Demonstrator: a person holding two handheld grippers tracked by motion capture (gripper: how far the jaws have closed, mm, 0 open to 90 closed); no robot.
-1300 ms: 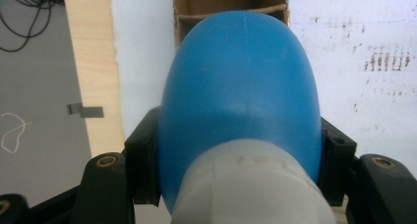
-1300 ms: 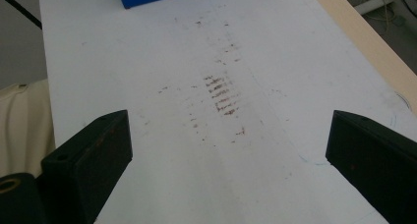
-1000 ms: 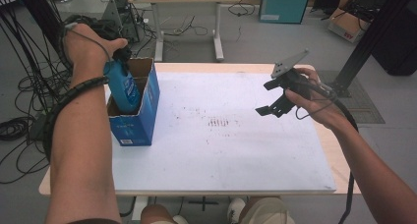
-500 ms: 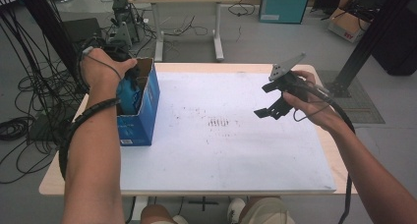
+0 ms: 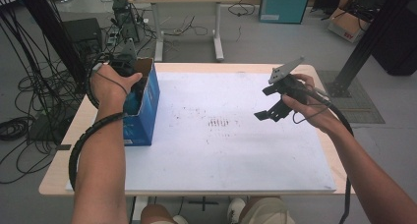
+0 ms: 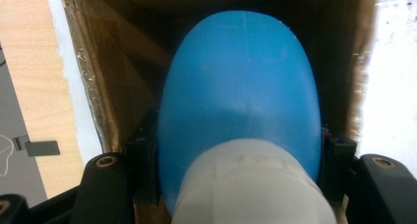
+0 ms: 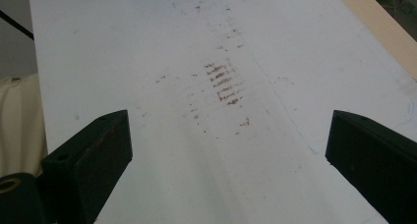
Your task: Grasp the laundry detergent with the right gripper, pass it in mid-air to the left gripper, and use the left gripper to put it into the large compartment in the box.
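I am holding my left tongs (image 6: 236, 184) down inside the open box (image 5: 147, 106), which is standing at the left side of the worktop (image 5: 64, 170). The tongs are clenched on a blue bottle (image 6: 241, 101); in the left gripper view the two jaws are pressing on both sides of its body, just above the white cap (image 6: 251, 184), and the brown inner walls of the box are showing all around it. So the bottle is sitting inside the box, with its bottom pointing deeper into it. In the high view my left hand (image 5: 112, 84) is covering most of the tongs at the top of the box, and I am seeing only a small part of the blue between my hand and the box wall.

My right tongs (image 5: 268, 113) are hanging in the air over the right part of the white sheet (image 5: 221, 160), well apart from the box. They are released and grasping nothing: in the right gripper view the jaws are standing wide, with the brown marks (image 7: 223, 84) on the sheet showing between them
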